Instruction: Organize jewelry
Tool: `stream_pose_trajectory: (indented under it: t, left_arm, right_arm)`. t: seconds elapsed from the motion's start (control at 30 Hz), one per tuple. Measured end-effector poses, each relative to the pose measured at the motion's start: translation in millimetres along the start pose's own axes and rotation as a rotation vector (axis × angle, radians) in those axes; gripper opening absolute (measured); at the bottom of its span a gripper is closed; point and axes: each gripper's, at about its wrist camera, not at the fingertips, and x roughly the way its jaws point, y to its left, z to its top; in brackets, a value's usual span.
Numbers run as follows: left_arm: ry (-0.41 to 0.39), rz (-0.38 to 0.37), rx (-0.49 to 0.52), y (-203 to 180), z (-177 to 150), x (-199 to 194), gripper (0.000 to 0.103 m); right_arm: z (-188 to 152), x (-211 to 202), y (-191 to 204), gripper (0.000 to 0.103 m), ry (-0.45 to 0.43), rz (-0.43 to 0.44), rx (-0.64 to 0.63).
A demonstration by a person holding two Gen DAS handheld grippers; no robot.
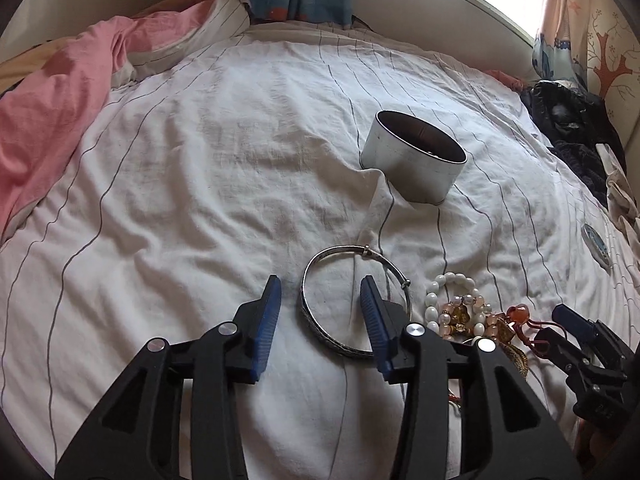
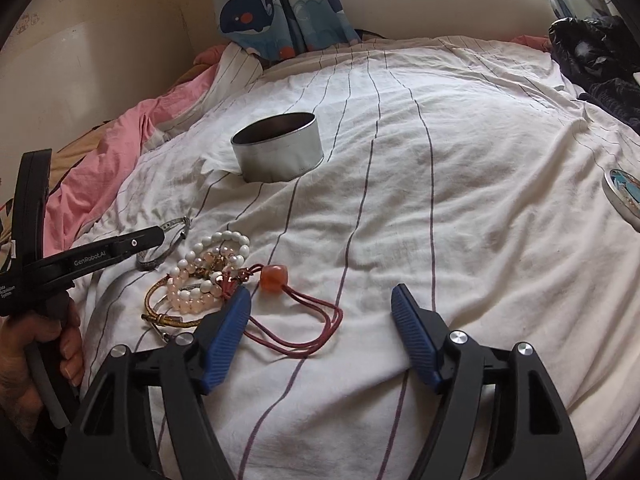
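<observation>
Two grippers over a striped white bedsheet (image 1: 200,184), both spread apart, neither holding anything. Left gripper (image 1: 320,308) hangs low at 6 o'clock in the left wrist view, its blue pads straddling the near-left arc of the silver bangle (image 1: 320,312), which lies flat on the sheet; contact unclear, pads look just above or barely beside the band. Round metal tin (image 1: 412,160) sits open-topped, slightly sunk in a fold, at 1 o'clock from the bangle, well apart. Bead pile at 3 o'clock of the bangle: white bead bracelet (image 2: 218,240), pink bead bracelet (image 2: 188,296), gold bangle (image 2: 168,312), orange stone (image 2: 274,278) on a red cord (image 2: 316,324). Right gripper (image 2: 320,308) is wide, its left pad just beside the cord's knot, its right pad over bare sheet. Tin lid (image 2: 624,196) rests at 3 o'clock, far edge. Likely step: pinch the silver bangle, carry it to the tin. Risks: thin, hard band may slip or pivot out of the pads on closing; soft sheet may get pinched along with it; tin could tip on the fold if nudged; right pad could snag the cord and drag the whole tangle.
</observation>
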Motion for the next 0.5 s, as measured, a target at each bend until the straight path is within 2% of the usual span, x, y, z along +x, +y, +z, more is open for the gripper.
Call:
stream_pose_trajectory:
  t: [0.13, 0.27, 0.3, 0.37, 0.47, 0.5]
  left_arm:
    - [0.003, -0.009, -0.01, 0.0, 0.4, 0.6, 0.043]
    - [0.003, -0.016, -0.014, -0.7, -0.4, 1.1, 0.048]
    - [0.003, -0.015, -0.013, -1.1, -0.5, 1.3, 0.048]
    - [0.003, -0.017, -0.014, -1.0, -0.4, 1.4, 0.049]
    - [0.005, -0.02, -0.016, -0.6, -0.3, 2.1, 0.049]
    - [0.004, -0.019, -0.015, -0.4, -0.4, 1.9, 0.049]
  right_arm:
    - [-0.2, 1.0, 2.1, 0.069, 0.007, 0.031, -0.015]
    - [1.1, -11.1, -1.0, 0.07, -0.061, 0.172, 0.036]
    - [1.5, -10.1, 0.9, 0.073, -0.054, 0.157, 0.029]
    - [0.9, 0.4, 3.6, 0.073, 0.001, 0.136, 0.019]
    - [1.0, 3.7, 10.8, 0.073, 0.024, 0.136, -0.018]
    - [0.0, 5.9, 11.5, 0.064, 0.038, 0.137, -0.024]
